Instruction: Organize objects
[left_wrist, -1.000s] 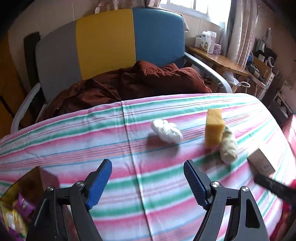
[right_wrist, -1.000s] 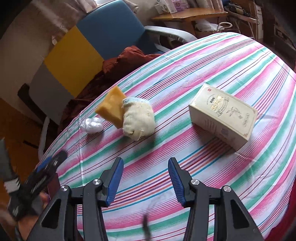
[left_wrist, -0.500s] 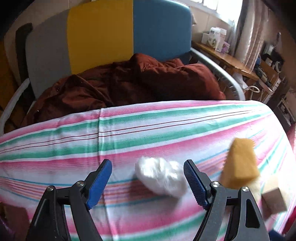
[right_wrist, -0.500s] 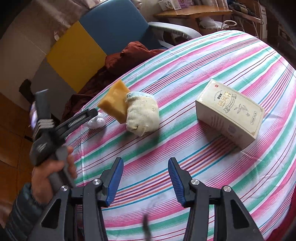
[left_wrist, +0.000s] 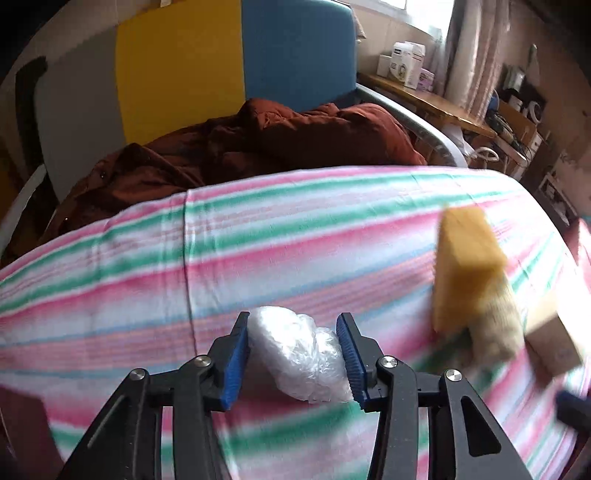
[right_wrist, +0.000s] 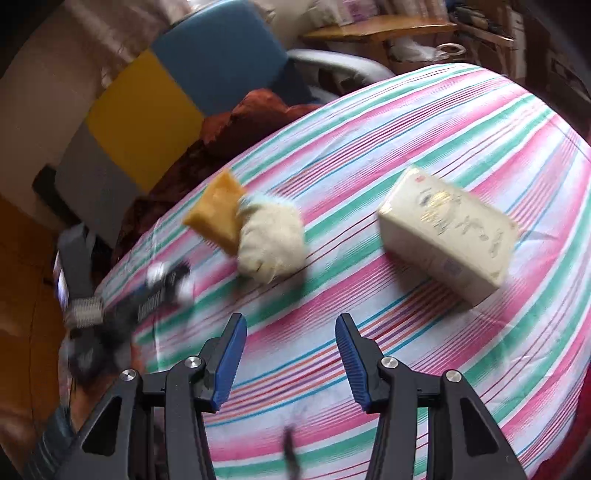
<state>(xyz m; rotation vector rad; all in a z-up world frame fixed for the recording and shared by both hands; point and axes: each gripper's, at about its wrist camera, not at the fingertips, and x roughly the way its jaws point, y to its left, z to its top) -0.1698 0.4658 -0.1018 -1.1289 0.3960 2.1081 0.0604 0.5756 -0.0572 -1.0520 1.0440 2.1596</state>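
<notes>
Crinkled clear plastic, a white bundle (left_wrist: 295, 354), sits between the blue pads of the left gripper (left_wrist: 293, 360), whose jaws are closing on it; both pads appear to touch its sides already. It lies on the striped tablecloth (left_wrist: 295, 236) at about 6 o'clock in the left wrist view, near the table edge closest to the camera. To do this step well, I judge the squeeze should finish gently and evenly: the wrap looks soft and slippery, so a centred bite across its widest part holds better than a pinch at the loose end toward 5 o'clock. Lifting straight up should come only once the pads have visibly dented it, so it does not drag the cloth.

The right gripper (right_wrist: 291, 363) hovers with its jaws apart and nothing between them, above bare cloth.

From the left wrist, the yellow sponge (left_wrist: 465, 269) and the cream cloth pouch (left_wrist: 496, 332) are crowded at 3 o'clock, blurred, and the carton (left_wrist: 554, 343) is only a corner. The right wrist view shows what that one hides: the whole cream carton (right_wrist: 447, 229) lying at 2 o'clock, well apart from the sponge (right_wrist: 218, 212) and pouch (right_wrist: 271, 242), which touch at 11 o'clock. It also shows the left gripper itself (right_wrist: 162, 291) as a blur at 9 o'clock, though not the grip. Only the left view shows the contact with the bundle, and the brown garment (left_wrist: 258, 147) on the chair (left_wrist: 295, 51) at 12 o'clock.
</notes>
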